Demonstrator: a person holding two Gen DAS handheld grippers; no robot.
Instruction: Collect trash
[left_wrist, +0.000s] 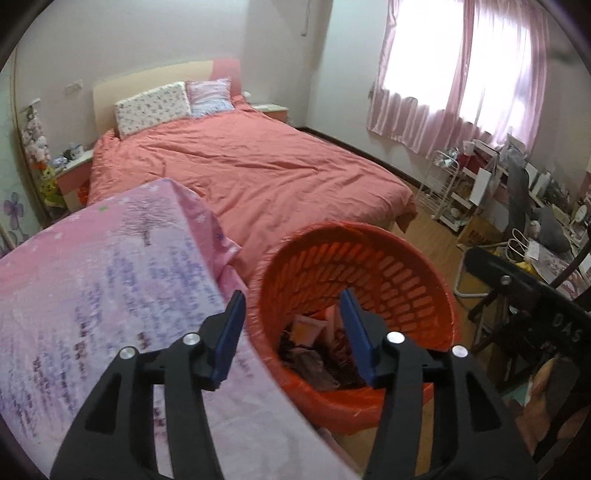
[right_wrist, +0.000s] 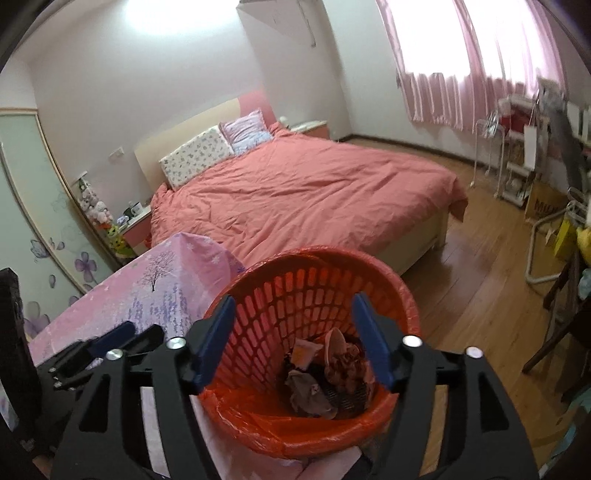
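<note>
Hovering above the bin (right_wrist: 314, 354), both the left gripper (left_wrist: 293, 328) and right gripper (right_wrist: 295, 336) gape, holding nothing; trash (right_wrist: 325, 373) lies inside, bed (right_wrist: 306, 195) at twelve o'clock.

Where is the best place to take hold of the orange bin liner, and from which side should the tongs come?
Probably the loose edge of the liner folded over the near rim of the basket. Come from above: the bag lies slack there, and both open tongs, left and right, hover over the mouth.
</note>
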